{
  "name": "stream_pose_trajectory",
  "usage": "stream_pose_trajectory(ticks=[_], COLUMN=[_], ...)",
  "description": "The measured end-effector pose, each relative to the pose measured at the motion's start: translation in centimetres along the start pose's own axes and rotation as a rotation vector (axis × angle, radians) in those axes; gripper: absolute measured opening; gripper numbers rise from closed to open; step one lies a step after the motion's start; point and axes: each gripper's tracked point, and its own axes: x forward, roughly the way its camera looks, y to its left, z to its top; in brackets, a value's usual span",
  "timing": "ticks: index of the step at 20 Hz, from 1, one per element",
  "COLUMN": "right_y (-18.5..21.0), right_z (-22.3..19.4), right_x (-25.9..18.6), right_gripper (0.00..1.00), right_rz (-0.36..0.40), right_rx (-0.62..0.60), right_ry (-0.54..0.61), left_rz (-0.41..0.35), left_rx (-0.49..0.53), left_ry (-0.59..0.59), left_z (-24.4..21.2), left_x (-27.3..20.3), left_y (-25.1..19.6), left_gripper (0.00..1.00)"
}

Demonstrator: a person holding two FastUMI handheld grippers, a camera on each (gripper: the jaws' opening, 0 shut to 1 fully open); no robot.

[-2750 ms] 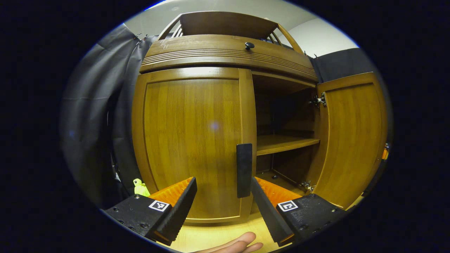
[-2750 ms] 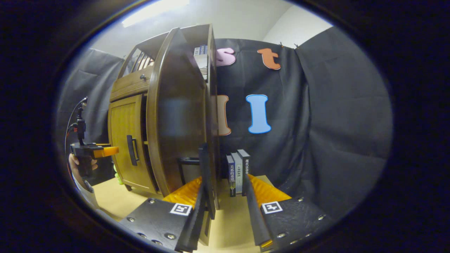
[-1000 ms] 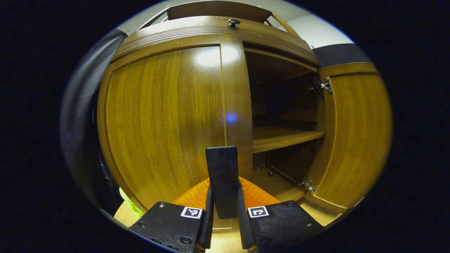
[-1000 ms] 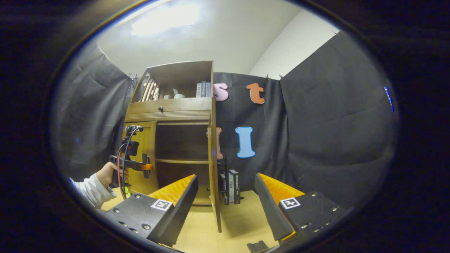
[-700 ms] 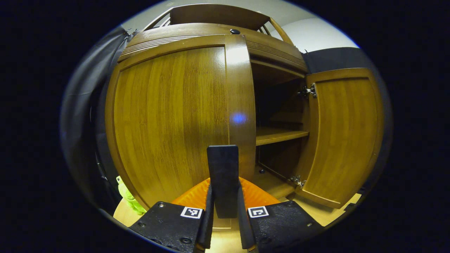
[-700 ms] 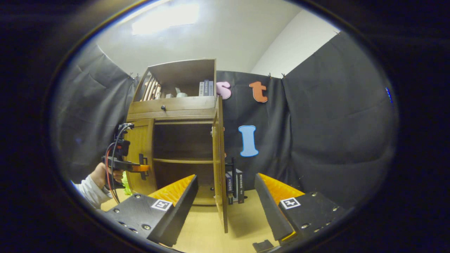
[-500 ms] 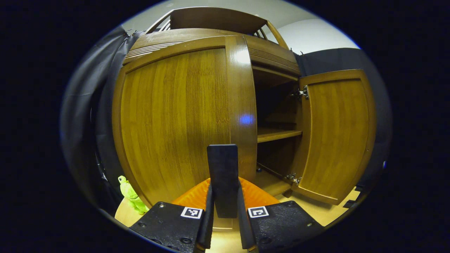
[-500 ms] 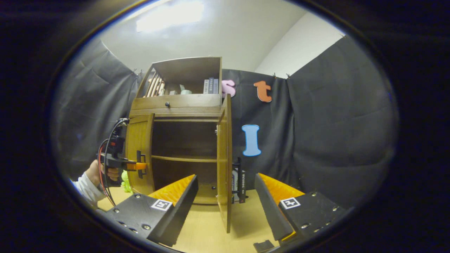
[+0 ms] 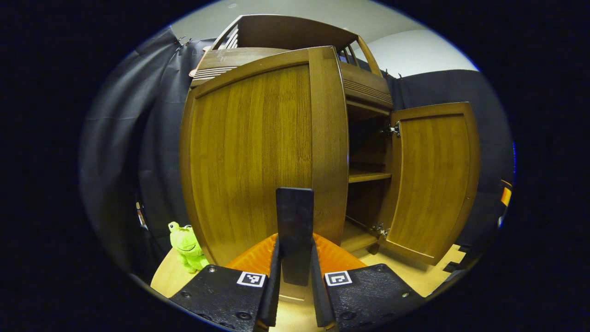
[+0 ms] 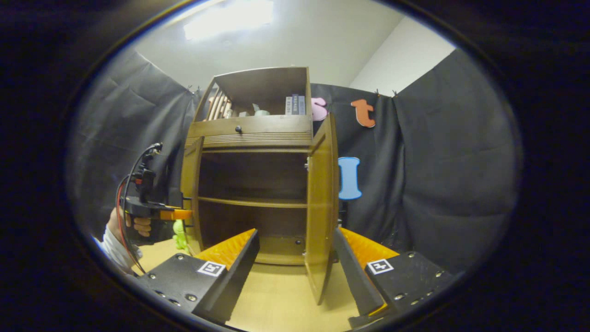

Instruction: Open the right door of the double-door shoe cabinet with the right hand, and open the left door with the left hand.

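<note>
The left gripper (image 9: 295, 295) is clamped on the black bar handle (image 9: 295, 233) of the brown wooden left door (image 9: 258, 152) at 12 o'clock, while the right gripper (image 10: 295, 272), jaws spread and empty, has the swung-out wooden right door (image 10: 320, 203) just beyond at 1 o'clock.

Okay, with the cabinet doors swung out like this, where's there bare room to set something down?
Free: the middle shelf and the cabinet floor between the left door and right door. Crowded: the top shelf, and beside the green frog toy.
</note>
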Motion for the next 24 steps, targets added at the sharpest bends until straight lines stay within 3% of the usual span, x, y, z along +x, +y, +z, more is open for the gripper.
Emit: stream_pose_trajectory(ticks=[11, 24], right_y=[-0.1, 4.6], right_z=[-0.4, -0.3], right_x=[0.7, 2.4], right_gripper=[0.96, 0.96], right_rz=[-0.029, 0.035], right_rx=[0.016, -0.004], right_ry=[-0.007, 0.004], left_rz=[0.053, 0.066], left_rx=[0.008, -0.022], left_ry=[-0.009, -0.033], left_z=[0.1, 0.4], left_x=[-0.6, -1.4], left_y=[-0.2, 0.5], left_gripper=[0.32, 0.29])
